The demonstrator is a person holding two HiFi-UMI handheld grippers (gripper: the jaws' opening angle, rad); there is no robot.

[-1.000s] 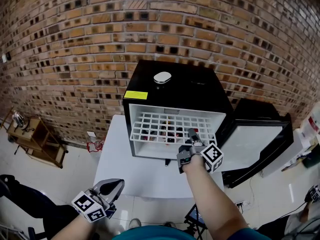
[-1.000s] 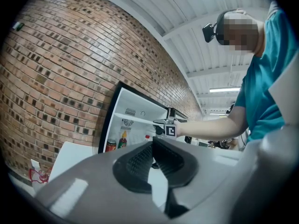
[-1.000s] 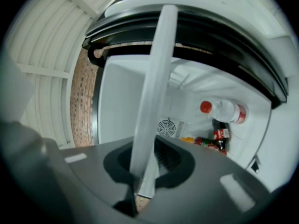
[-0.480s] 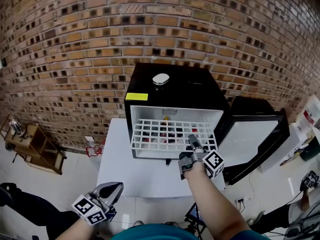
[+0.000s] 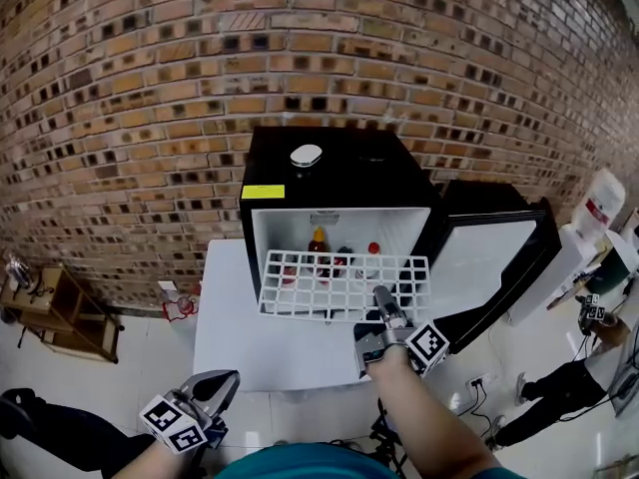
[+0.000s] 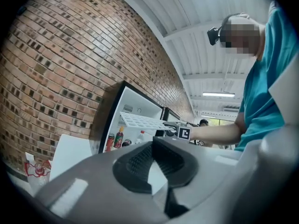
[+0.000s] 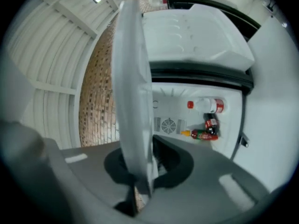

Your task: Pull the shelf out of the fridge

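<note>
Head view: the white lattice shelf (image 5: 344, 285) juts level from the open black fridge (image 5: 339, 173), above the white table (image 5: 230, 337), with bottles (image 5: 318, 242) standing behind it. The right gripper (image 5: 380, 295) pinches its front edge, its jaws having just been closing on it. The left gripper (image 5: 225, 382) hangs low, jaws together and empty.

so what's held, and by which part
The right gripper clamps the shelf by its front edge, right of centre; its jaws have just closed further on it. The left gripper holds nothing.
</note>
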